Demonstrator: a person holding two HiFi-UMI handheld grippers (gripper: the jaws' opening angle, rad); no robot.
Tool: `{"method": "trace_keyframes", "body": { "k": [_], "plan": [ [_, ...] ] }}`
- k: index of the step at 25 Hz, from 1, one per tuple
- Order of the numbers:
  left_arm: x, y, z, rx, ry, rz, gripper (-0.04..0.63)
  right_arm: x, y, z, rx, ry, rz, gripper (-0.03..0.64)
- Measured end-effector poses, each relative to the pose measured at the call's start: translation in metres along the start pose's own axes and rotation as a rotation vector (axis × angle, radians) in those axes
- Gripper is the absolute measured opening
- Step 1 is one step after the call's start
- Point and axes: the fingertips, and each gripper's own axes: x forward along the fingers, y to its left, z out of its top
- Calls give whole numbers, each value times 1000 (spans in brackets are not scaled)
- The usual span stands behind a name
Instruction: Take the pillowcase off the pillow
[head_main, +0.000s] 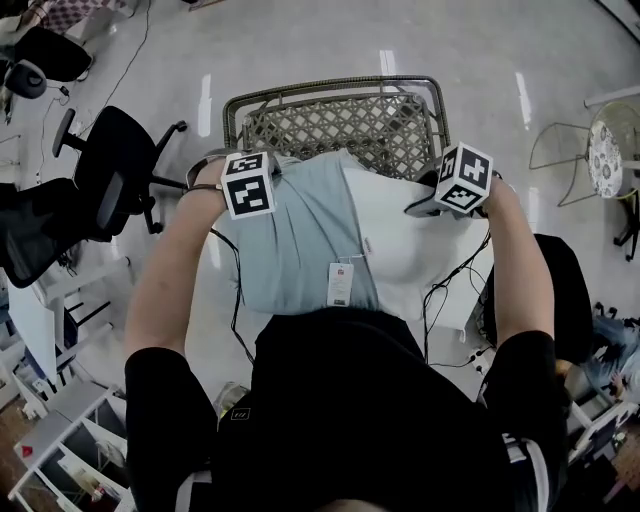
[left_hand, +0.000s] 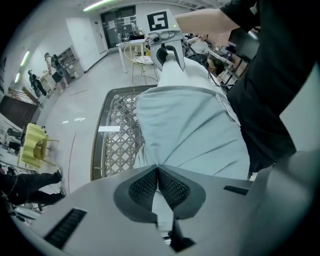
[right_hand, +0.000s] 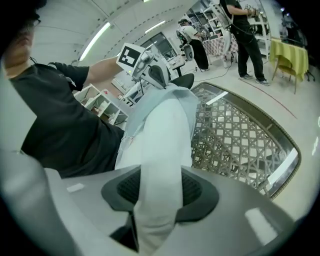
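Where pale floor (head_main: 300, 40) gleams, a wicker table (head_main: 330, 130) stands.

Left gripper (head_main: 248, 186) grips the blue pillowcase (head_main: 290, 245), right gripper (head_main: 438, 197) the white pillow (head_main: 400, 245), over a wicker table (head_main: 330, 87).

Pillowcase (head_main: 295, 245): pale blue-grey, creased, centre-left of the head view. It is partly off and covers only the left part of the pillow. Pillow (head_main: 415, 250): white, soft, its right part bare at centre-right. Both stretch across mid-frame. White label (head_main: 341, 284) hangs at the lower edge where they meet.
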Motion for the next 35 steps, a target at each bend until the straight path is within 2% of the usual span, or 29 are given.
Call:
{"method": "trace_keyframes", "body": {
  "k": [6,10,12,14,16,18,19,21,23,25,27,31,33,35],
  "plan": [
    [-15,-7,-27,-6,-11,38,6,-9,13,-4,43,-58,0,173],
    [-21,-10,-31,-58,-49,47,6,-11,12,-8,38,-74,-21,181],
    [-21,-10,-29,-67,-45,41,6,-9,1,-3,-14,-21,-83,237],
    [-13,-6,-28,-72,-39,40,8,0,-14,2,-76,94,-158,290],
    [-1,3,-28,-94,-56,69,8,7,-31,5,-130,231,-231,310],
    [8,15,-32,-134,-88,123,9,11,-49,7,-176,323,-302,327],
    [9,20,-37,-159,-100,146,9,13,-56,9,-189,336,-331,330],
    [10,27,-54,-220,-110,183,17,19,-68,23,-206,284,-361,333],
    [12,31,-78,-286,-108,199,56,30,-74,39,-209,227,-353,360],
    [17,33,-103,-318,-80,196,99,45,-77,44,-212,255,-331,385],
    [27,34,-123,-304,-34,184,109,55,-82,42,-210,334,-325,416],
    [53,34,-145,-213,52,126,155,67,-92,38,-217,451,-293,468],
    [68,37,-148,-192,51,94,177,79,-96,34,-219,493,-260,484],
    [81,41,-146,-204,2,55,198,98,-97,30,-205,504,-188,494]
  ]
}}
